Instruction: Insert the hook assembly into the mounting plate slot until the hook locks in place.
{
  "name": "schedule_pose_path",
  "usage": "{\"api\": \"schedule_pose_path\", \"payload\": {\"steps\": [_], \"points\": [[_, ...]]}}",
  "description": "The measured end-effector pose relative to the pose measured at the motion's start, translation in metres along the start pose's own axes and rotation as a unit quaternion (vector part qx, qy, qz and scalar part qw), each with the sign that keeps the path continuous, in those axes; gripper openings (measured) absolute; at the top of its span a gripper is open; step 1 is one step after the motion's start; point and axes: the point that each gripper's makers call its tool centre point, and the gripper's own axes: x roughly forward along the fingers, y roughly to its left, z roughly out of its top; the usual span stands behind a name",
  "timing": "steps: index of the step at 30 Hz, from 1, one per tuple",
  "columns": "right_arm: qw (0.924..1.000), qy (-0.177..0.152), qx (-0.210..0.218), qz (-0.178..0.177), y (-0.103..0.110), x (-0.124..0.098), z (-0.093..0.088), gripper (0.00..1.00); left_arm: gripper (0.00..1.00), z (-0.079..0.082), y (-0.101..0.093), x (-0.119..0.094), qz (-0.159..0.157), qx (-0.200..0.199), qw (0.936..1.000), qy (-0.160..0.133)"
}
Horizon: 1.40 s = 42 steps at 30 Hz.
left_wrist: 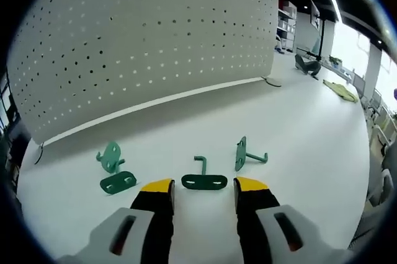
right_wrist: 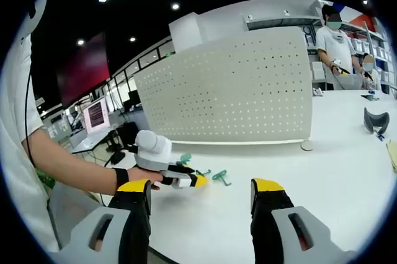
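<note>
White bench (left_wrist: 298, 127) carries four green metal pieces: two flat slotted plates (left_wrist: 118, 182) (left_wrist: 204, 182), two upright hook plates (left_wrist: 110, 155) (left_wrist: 242, 154); perforated white panel (left_wrist: 142, 41) stands behind.

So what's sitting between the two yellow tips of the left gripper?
In the left gripper view, a flat green plate with an upright hook lies on the white table, just ahead of the open left gripper.

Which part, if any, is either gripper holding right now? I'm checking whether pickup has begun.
Nothing is held. The left gripper is open, with a green hook piece lying on the table between its tips. The right gripper is open too.
</note>
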Motion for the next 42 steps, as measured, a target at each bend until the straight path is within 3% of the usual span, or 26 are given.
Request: {"api": "schedule_pose_path", "payload": {"steps": [6, 23, 34, 42], "points": [[1.0, 0.0, 0.003, -0.003, -0.002, -0.001, -0.001, 0.66, 0.36, -0.001, 0.004, 0.004, 0.002, -0.007, 1.0, -0.001], [1.0, 0.001, 0.002, -0.004, -0.002, 0.0, 0.001, 0.66, 0.31, 0.001, -0.001, 0.007, -0.034, 0.018, 0.9993, -0.005], [0.9999, -0.001, -0.007, 0.011, 0.007, 0.004, 0.007, 0.65, 0.3, 0.004, 0.002, -0.011, -0.062, -0.015, 0.9978, -0.021], [0.9994, 0.001, -0.019, 0.029, 0.018, 0.008, 0.012, 0.65, 0.3, 0.018, 0.012, -0.037, -0.069, -0.021, 0.9952, -0.065]]}}
